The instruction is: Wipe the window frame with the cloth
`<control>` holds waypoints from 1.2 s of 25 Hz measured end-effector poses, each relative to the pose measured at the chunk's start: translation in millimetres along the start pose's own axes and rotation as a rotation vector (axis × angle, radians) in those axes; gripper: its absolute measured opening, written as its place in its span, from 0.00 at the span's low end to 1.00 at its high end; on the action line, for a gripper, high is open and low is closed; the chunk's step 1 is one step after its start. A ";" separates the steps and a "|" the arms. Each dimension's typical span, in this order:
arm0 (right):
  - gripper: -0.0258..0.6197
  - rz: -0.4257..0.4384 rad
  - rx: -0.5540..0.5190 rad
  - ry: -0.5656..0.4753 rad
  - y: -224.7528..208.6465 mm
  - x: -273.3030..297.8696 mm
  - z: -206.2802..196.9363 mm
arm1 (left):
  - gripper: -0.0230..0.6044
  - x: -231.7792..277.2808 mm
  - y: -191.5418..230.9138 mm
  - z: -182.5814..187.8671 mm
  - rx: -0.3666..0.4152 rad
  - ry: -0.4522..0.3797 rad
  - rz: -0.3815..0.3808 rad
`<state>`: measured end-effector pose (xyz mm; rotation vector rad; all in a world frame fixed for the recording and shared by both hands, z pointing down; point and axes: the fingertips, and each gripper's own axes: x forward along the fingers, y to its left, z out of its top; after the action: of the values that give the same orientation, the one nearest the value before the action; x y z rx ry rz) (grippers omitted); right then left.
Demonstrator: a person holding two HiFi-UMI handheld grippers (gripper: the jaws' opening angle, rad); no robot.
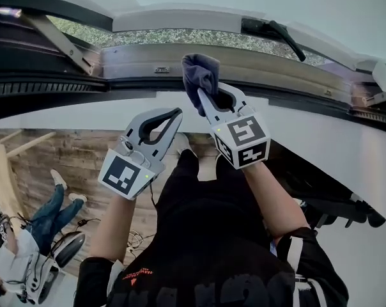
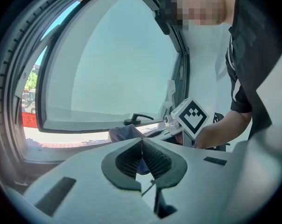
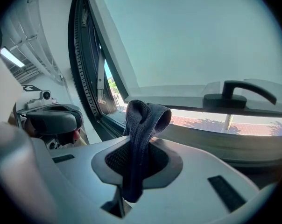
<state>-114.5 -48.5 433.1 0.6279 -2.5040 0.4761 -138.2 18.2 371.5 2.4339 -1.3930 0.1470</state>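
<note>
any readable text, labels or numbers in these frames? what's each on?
Nothing can be read outright.
Orange print on the person's black shirt: too small to read.
Large dark lettering across the shirt's lower part: low contrast and cut off, unreadable.
Small plate on the window frame: too small to read.
Dark sign indoors: too small to read.
Marker cubes: square patterns only, no letters.

Right tongs (image 3: pixel 137 160) gripping dark cloth (image 3: pixel 143 125), window frame (image 3: pixel 215 139)
</note>
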 end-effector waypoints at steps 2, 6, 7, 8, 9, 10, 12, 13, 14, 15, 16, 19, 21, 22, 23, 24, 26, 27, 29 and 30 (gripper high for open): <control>0.11 -0.016 0.011 -0.002 -10.9 -9.1 -3.5 | 0.07 8.9 -7.2 4.9 0.016 -0.013 -0.016; 0.11 -0.048 0.029 -0.006 -31.0 -26.5 -9.1 | 0.07 24.3 -21.4 3.5 0.013 0.016 -0.042; 0.11 -0.055 0.033 -0.008 -36.0 -31.0 -10.5 | 0.07 28.5 -25.4 3.7 0.015 0.021 -0.049; 0.11 -0.063 0.037 -0.010 -41.1 -35.5 -12.0 | 0.07 32.9 -29.6 4.4 0.018 0.022 -0.057; 0.11 -0.071 0.041 -0.012 -46.1 -40.1 -13.6 | 0.07 37.3 -33.9 5.2 0.023 0.023 -0.065; 0.11 -0.079 0.045 -0.014 -51.1 -44.7 -15.3 | 0.07 41.6 -38.3 5.9 0.027 0.023 -0.073; 0.11 -0.095 0.053 -0.018 -61.4 -54.0 -18.7 | 0.07 50.0 -46.7 7.0 0.033 0.024 -0.087; 0.11 -0.104 0.057 -0.020 -66.6 -58.7 -20.3 | 0.07 53.9 -50.8 7.5 0.036 0.025 -0.094; 0.11 -0.113 0.061 -0.022 -71.9 -63.6 -22.0 | 0.07 57.7 -55.0 7.9 0.038 0.026 -0.101; 0.11 -0.122 0.065 -0.023 -77.2 -68.7 -23.8 | 0.07 61.5 -59.2 8.2 0.039 0.028 -0.107; 0.11 -0.131 0.069 -0.025 -82.7 -73.8 -25.6 | 0.07 65.4 -63.4 8.5 0.040 0.029 -0.113; 0.11 -0.159 0.082 -0.031 -100.1 -89.8 -31.7 | 0.07 78.1 -76.6 9.3 0.046 0.032 -0.132; 0.11 -0.179 0.092 -0.035 -112.1 -100.4 -36.0 | 0.07 86.9 -85.6 9.6 0.050 0.034 -0.145; 0.11 -0.189 0.097 -0.038 -118.1 -105.7 -37.8 | 0.07 91.4 -90.1 9.8 0.051 0.035 -0.152; 0.11 -0.199 0.101 -0.041 -124.0 -111.0 -39.4 | 0.07 95.8 -94.6 10.3 0.052 0.036 -0.159; 0.11 -0.209 0.106 -0.044 -129.8 -116.3 -41.0 | 0.07 100.1 -99.2 10.8 0.054 0.036 -0.166; 0.11 -0.228 0.115 -0.049 -140.6 -126.8 -44.5 | 0.07 108.4 -108.2 11.4 0.060 0.039 -0.181; 0.11 -0.237 0.118 -0.051 -145.9 -131.8 -46.3 | 0.07 112.5 -112.4 11.6 0.063 0.042 -0.188; 0.11 -0.255 0.126 -0.053 -156.5 -141.8 -50.0 | 0.07 121.1 -120.6 12.8 0.069 0.044 -0.201; 0.11 -0.263 0.129 -0.054 -161.7 -146.7 -51.9 | 0.07 125.5 -124.7 13.8 0.071 0.043 -0.207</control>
<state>101.1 -110.6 427.2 1.0169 -2.4065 0.5293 32.0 -31.0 360.9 2.5992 -1.1271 0.2003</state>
